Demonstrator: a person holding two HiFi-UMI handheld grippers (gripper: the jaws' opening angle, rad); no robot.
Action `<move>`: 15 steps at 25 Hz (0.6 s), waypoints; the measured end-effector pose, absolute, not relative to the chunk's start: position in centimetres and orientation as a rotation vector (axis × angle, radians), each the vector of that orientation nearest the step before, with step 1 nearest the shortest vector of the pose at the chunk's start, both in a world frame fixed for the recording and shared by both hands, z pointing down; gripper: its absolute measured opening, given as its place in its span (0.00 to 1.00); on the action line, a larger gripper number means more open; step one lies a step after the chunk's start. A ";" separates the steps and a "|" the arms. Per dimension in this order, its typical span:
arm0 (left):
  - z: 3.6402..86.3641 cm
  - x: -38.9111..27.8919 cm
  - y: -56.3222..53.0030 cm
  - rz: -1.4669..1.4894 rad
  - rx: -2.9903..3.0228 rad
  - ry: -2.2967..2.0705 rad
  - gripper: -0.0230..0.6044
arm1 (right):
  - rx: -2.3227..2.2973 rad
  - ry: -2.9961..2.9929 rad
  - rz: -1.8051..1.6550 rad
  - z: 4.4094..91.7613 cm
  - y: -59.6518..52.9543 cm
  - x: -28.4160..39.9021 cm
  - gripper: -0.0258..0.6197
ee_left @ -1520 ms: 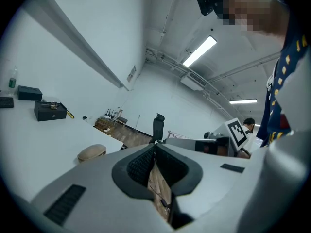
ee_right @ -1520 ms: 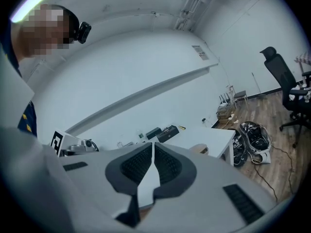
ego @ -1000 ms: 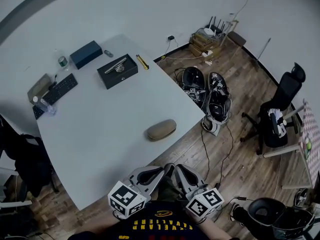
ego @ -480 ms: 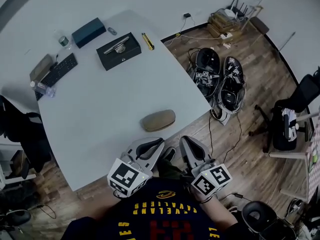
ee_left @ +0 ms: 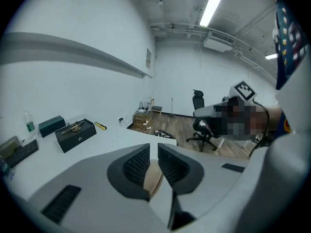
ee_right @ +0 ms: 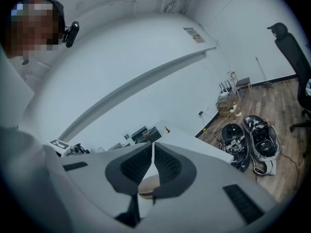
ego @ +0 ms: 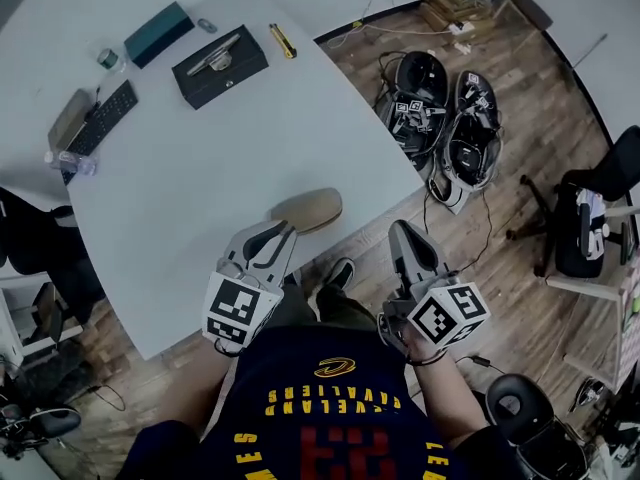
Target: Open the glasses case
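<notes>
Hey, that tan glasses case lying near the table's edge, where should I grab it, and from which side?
Probably grip the glasses case across its narrow width, near one rounded end, coming in from the table's near edge. It lies flat with its long axis roughly along that edge, so the slim dimension faces you.

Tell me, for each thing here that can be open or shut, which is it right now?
glasses case, shut, lying untouched near the edge of the white table.
left gripper, jaws a crack apart, have just been opening, nothing between them.
right gripper, jaws shut, empty.
black box, looks shut, a metal piece lying on its lid.
teal box, shut.
</notes>
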State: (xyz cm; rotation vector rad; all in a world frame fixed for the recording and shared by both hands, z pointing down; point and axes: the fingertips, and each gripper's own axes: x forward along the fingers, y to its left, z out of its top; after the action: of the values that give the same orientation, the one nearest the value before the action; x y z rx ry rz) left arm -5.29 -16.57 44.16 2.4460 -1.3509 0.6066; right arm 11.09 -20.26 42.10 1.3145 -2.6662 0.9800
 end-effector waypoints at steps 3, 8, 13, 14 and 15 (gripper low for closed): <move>46.4 -5.6 -17.2 0.743 2.458 -1.317 0.22 | 1.344 -2.613 1.011 43.4 -21.1 11.4 0.08; 50.4 -4.7 -18.1 0.977 2.514 -1.194 0.31 | 1.322 -2.555 1.095 46.1 -21.8 10.2 0.08; 54.2 -3.5 -18.1 1.203 2.569 -1.044 0.42 | 1.254 -2.437 1.172 49.6 -21.5 8.1 0.08; 54.7 -3.3 -18.1 1.238 2.583 -1.021 0.43 | 1.235 -2.416 1.181 50.3 -21.2 7.4 0.08; 55.1 -3.2 -18.0 1.277 2.598 -1.002 0.44 | 1.212 -2.398 1.185 51.0 -20.9 6.6 0.08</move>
State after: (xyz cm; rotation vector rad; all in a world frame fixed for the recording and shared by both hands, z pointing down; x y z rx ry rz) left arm -3.16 -18.02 55.15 2.5978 -1.0024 1.2770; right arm 6.61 -20.90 51.01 1.2120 -2.3977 1.1849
